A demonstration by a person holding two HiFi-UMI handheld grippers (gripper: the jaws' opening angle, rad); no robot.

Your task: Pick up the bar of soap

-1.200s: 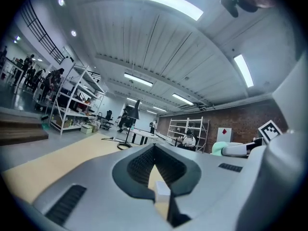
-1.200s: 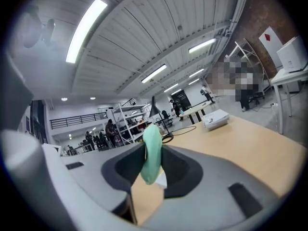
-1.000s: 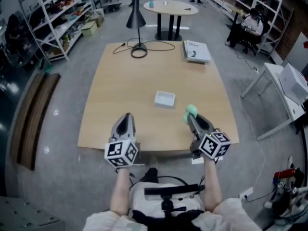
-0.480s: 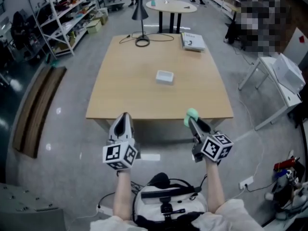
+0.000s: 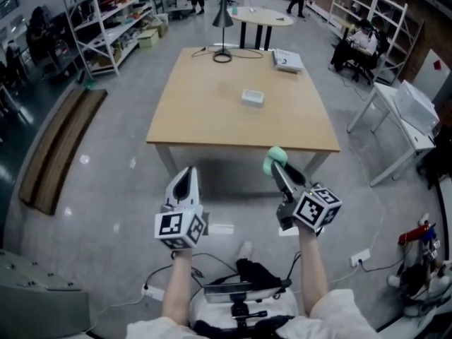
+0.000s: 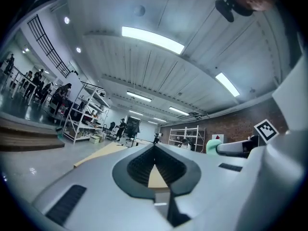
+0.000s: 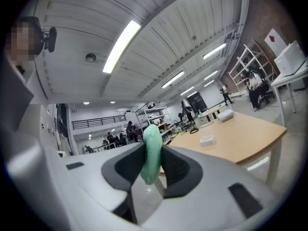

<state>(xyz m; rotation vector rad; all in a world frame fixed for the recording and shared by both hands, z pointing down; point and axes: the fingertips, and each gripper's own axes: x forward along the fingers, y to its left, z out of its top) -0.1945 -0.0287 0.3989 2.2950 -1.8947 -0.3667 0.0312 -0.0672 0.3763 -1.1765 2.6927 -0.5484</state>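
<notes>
The bar of soap (image 5: 275, 159) is pale green and rounded. My right gripper (image 5: 277, 170) is shut on it and holds it in the air over the floor, in front of the wooden table (image 5: 240, 141). In the right gripper view the soap (image 7: 152, 148) stands on edge, pinched between both pads. My left gripper (image 5: 187, 173) hangs level with it to the left, shut and holding nothing; its jaw tips meet in the left gripper view (image 6: 155, 147). A white soap dish (image 5: 252, 97) lies on the table, far from both grippers.
A black desk lamp (image 5: 223, 20) and a stack of books (image 5: 288, 60) sit at the table's far edge. Metal shelves (image 5: 106, 27) and a wooden bench (image 5: 60, 147) line the left. A white desk (image 5: 406, 119) stands right. People move at the back.
The table has drawn away from me: both grippers were over its near edge and now hang over the floor in front of it. The soap stays in the right gripper.
</notes>
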